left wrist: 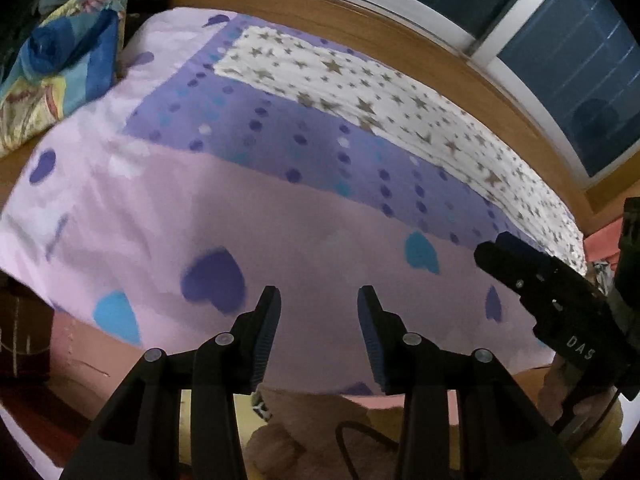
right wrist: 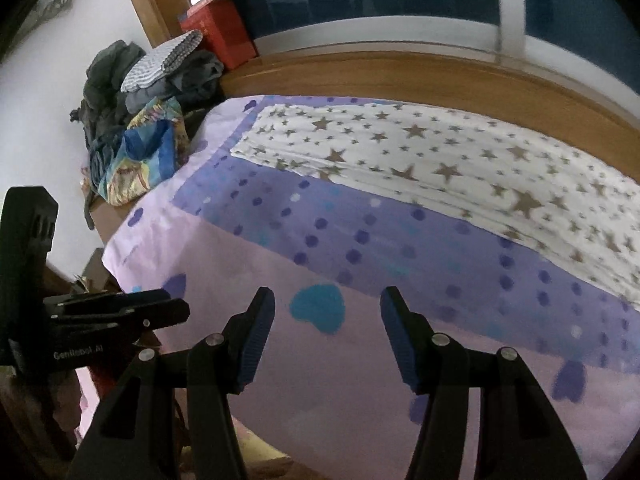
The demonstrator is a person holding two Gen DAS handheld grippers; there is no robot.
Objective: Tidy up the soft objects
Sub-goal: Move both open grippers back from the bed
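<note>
A pink bedcover (left wrist: 280, 240) with purple and teal hearts and a dotted purple band lies spread over the bed. On its far half rests a white star-print cloth (left wrist: 360, 92), also in the right wrist view as the star-print cloth (right wrist: 460, 160) on the bedcover (right wrist: 320, 380). My left gripper (left wrist: 319, 300) hovers open over the near edge, nothing between its fingers. My right gripper (right wrist: 327, 304) is open too, above a teal heart. A brown plush toy (left wrist: 312, 432) lies low beneath the left gripper. Each gripper shows in the other's view: right gripper (left wrist: 492, 252), left gripper (right wrist: 176, 308).
A colourful blue and yellow bag (right wrist: 140, 156) and a heap of dark clothes (right wrist: 120, 80) sit at the bed's far left corner. A red box (right wrist: 220, 32) stands on the wooden headboard ledge (right wrist: 400, 76) under a dark window (left wrist: 580, 60).
</note>
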